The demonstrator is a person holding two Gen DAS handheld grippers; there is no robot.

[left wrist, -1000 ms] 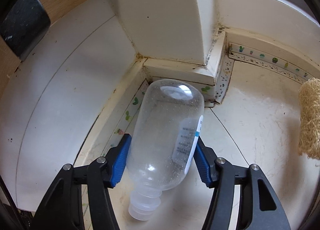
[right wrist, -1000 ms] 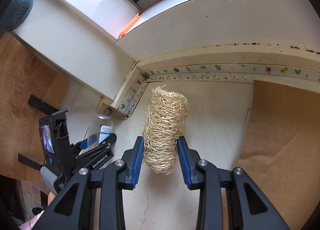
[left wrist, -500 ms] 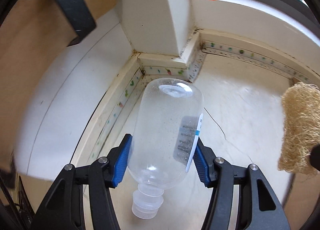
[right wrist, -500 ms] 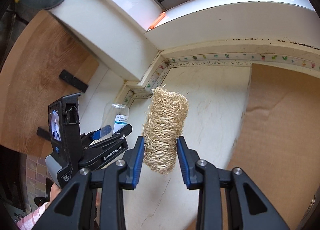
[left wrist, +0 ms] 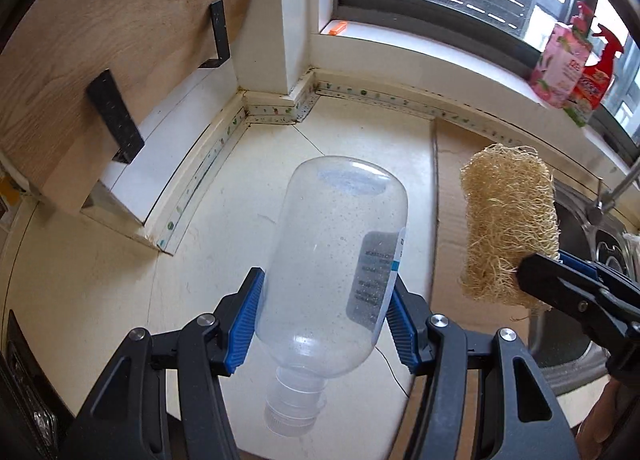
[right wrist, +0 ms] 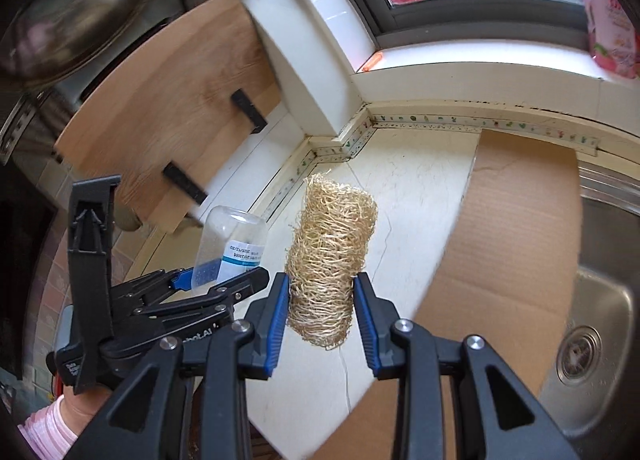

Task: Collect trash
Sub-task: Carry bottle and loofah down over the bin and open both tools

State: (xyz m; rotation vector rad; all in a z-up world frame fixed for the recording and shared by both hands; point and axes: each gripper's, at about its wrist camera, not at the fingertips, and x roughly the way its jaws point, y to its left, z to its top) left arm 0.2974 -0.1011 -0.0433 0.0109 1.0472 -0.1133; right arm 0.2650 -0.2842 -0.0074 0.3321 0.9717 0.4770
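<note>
The left gripper (left wrist: 324,324) pinches a clear plastic bottle (left wrist: 332,260) between its blue pads, neck pointing back toward the camera, bottom pointing away. The bottle looks empty, with tiny drops inside, and it is held up above the white counter (left wrist: 352,139). The right gripper (right wrist: 320,320) squeezes a rough tan loofah (right wrist: 330,260), also up in the air, just beside the bottle. Under them lies a flat sheet of cardboard (right wrist: 520,219), next to a metal sink (right wrist: 600,300). A wooden board (left wrist: 100,39) stands on the left. A window sill (left wrist: 400,47) with a pink pouch (left wrist: 560,67) and a red spray bottle (left wrist: 596,75) closes the back. The counter in the middle is open.
</note>
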